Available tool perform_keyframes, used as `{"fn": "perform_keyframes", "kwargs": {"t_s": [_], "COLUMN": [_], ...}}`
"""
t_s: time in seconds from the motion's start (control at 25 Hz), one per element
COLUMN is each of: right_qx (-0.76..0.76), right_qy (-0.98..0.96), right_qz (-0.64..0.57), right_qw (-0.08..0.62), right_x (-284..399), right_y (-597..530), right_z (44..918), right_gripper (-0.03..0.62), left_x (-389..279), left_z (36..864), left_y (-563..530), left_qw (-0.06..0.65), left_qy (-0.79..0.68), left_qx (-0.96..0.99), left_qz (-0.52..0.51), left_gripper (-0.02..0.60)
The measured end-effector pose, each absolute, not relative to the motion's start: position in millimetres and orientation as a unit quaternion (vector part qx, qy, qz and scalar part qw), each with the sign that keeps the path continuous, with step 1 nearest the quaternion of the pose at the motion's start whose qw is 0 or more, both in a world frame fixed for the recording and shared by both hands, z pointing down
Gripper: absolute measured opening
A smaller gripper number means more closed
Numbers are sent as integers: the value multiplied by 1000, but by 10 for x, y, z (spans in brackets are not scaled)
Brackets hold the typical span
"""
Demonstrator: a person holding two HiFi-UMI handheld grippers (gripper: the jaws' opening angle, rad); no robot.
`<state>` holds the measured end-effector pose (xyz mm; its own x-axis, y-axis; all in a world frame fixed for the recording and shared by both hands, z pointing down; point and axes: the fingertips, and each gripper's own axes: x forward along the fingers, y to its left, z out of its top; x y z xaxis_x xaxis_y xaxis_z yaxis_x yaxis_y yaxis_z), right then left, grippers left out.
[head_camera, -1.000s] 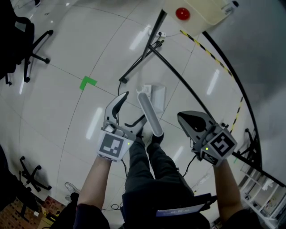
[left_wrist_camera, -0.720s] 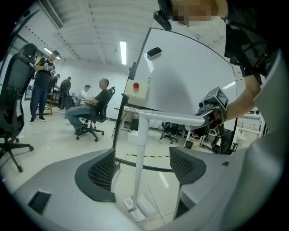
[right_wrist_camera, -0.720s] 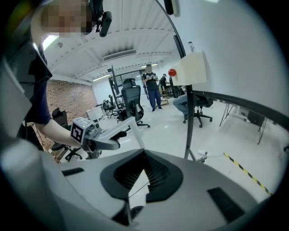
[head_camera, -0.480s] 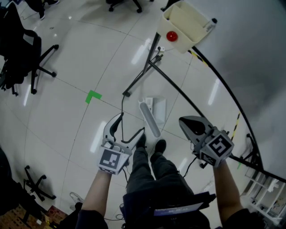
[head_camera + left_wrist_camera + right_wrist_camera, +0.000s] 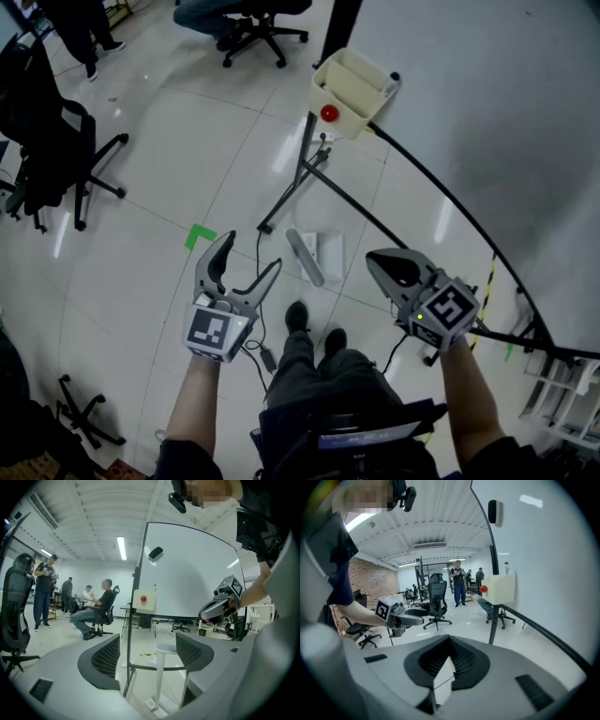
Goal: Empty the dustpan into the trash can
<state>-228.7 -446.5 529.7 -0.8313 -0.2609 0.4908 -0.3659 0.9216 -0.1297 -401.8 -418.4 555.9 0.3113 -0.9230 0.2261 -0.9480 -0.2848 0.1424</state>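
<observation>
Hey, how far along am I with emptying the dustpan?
Nothing looks done: the dustpan stands on the floor, untouched. In hand: nothing; the left gripper is open, the right gripper shut and empty, both in the air. Remaining: grasping, carrying, emptying; no trash can is visible.

Pale, glossy floor tiles (image 5: pixel 141 187) reflect the long ceiling lights (image 5: pixel 122 548). A large whiteboard (image 5: pixel 487 112) on a black stand fills the right side. Black office chairs (image 5: pixel 47 141) stand at the left, with a green tape mark (image 5: pixel 200 236) on the floor nearby. One far wall is brick (image 5: pixel 379 585).

Left hand-held gripper (image 5: pixel 250 254) gapes empty; right hand-held gripper (image 5: pixel 377 262) is closed.
</observation>
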Motion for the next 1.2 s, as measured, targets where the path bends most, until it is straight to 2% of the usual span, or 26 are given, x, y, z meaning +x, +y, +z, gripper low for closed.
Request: {"fn": "perform_keyframes", "kwargs": {"t_s": [0.2,0.36,0.48,0.56,0.68,0.72,0.76,0.84,1.2], "right_qx": [176,185,196,205,216,220,224,228,244], "right_qy": [-956,-960,-961,-959,-960,-961,-961,-962,-961], "right_qz": [104,96,91,91,91,88,85,80,78], "right_qw": [211,184,172,172,152,141,135,131,104], "right_x": [-2190,-1985,-1783,-1608,-1351,-1278,-1200,-1039,-635], "right_y": [-4443,-4342,-4209,-4083,-3863,-3792,-3710,-3519,-2867], "right_z": [4962,4737,4614,4567,4460,4415,4380,4329,4177], "right_gripper": [15,15,15,15,15,15,15,15,15], "left_x": [-3913,-3582,-3281,-3114,-2854,-2768,-2671,-2454,-1784], "left_z": [5205,4943,4657,4503,4357,4317,4273,4180,4062], "left_y": [-4208,-4148,-4015,-3919,-3781,-3737,-3687,-3559,-2989], "left_qw": [125,109,108,107,81,64,48,35,66], "left_qy": [-569,-540,-511,-502,-498,-500,-500,-495,-463], "left_qx": [813,834,853,858,863,864,864,867,881], "left_qz": [20,22,3,-11,5,20,34,49,74], "left_gripper": [371,371,310,297,203,150,69,0,0]}}
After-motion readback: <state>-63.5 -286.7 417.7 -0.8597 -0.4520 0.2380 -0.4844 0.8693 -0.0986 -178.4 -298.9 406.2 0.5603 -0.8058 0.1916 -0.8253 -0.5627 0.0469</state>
